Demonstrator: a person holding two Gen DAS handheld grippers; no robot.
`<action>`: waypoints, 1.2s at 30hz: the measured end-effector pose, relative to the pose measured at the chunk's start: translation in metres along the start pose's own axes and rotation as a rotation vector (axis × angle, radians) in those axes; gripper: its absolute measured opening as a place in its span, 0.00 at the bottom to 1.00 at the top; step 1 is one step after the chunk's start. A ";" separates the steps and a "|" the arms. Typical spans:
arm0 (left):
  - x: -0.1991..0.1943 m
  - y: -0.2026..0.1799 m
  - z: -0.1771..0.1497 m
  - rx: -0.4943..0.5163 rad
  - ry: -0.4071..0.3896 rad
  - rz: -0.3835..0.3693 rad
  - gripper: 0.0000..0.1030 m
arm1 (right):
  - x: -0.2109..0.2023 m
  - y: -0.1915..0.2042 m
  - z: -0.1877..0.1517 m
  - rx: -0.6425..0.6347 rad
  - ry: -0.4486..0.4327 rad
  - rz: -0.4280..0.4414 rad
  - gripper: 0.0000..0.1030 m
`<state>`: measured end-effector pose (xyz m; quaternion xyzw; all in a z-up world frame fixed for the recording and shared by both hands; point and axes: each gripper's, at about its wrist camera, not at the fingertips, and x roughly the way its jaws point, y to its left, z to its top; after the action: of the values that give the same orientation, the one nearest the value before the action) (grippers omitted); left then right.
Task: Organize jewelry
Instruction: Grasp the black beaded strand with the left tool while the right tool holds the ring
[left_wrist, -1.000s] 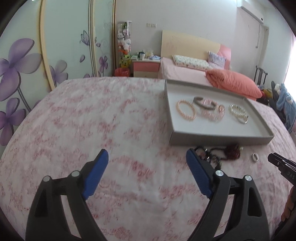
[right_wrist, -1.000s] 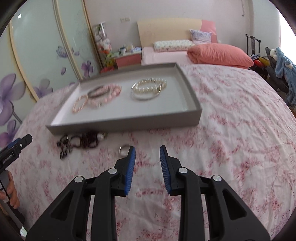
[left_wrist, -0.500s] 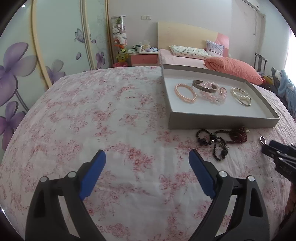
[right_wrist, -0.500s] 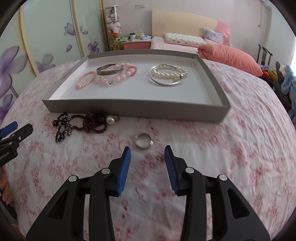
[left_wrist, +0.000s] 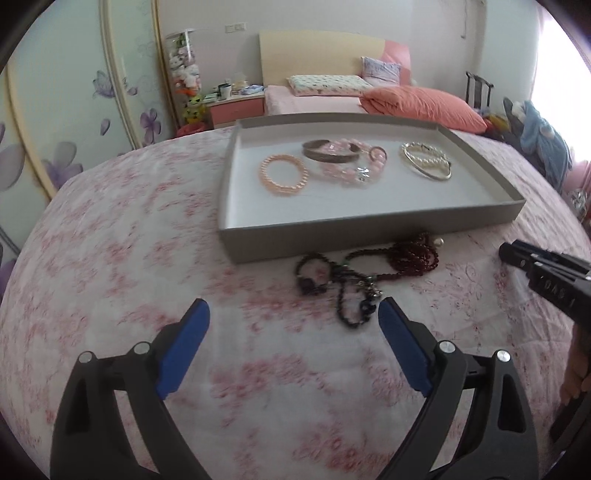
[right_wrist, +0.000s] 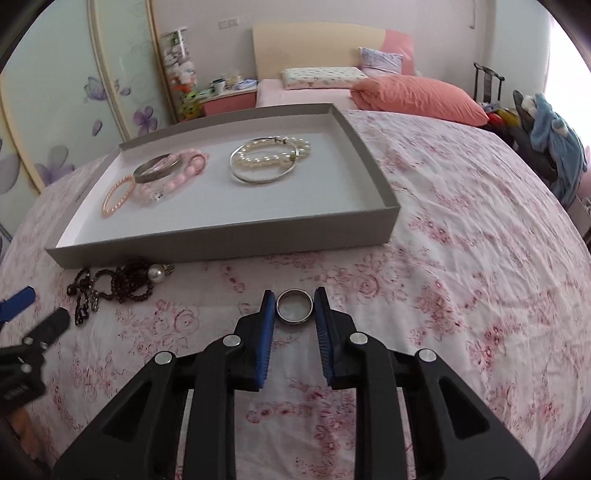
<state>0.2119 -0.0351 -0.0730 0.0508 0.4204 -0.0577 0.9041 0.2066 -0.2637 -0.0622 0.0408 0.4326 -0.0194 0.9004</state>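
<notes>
A grey tray on the pink floral bedspread holds a peach bead bracelet, a dark bangle, pink beads and a pearl bracelet with a silver bangle. Dark bead necklaces with a pearl lie in front of the tray. My left gripper is open wide, its right fingertip beside the necklaces. A silver ring lies flat on the bedspread between the fingertips of my right gripper, which is open around it.
The right gripper shows at the right edge of the left wrist view. A second bed with an orange pillow, a nightstand and floral wardrobe doors stand behind. Clothes pile at the right.
My right gripper has moved forward and down so the ring now lies between its fingertips. My left gripper has moved right, closer to the necklaces.
</notes>
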 end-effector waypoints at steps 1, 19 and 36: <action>0.004 -0.002 0.000 0.004 0.014 0.006 0.89 | 0.000 0.001 0.000 -0.006 0.000 -0.007 0.22; 0.017 -0.017 0.006 0.054 0.042 0.025 0.76 | 0.001 -0.001 0.000 0.000 0.001 0.002 0.23; 0.010 0.016 0.000 -0.068 0.029 -0.016 0.20 | 0.001 -0.001 0.001 0.006 0.002 0.008 0.23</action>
<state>0.2202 -0.0201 -0.0801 0.0175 0.4356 -0.0502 0.8986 0.2076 -0.2649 -0.0627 0.0452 0.4331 -0.0169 0.9000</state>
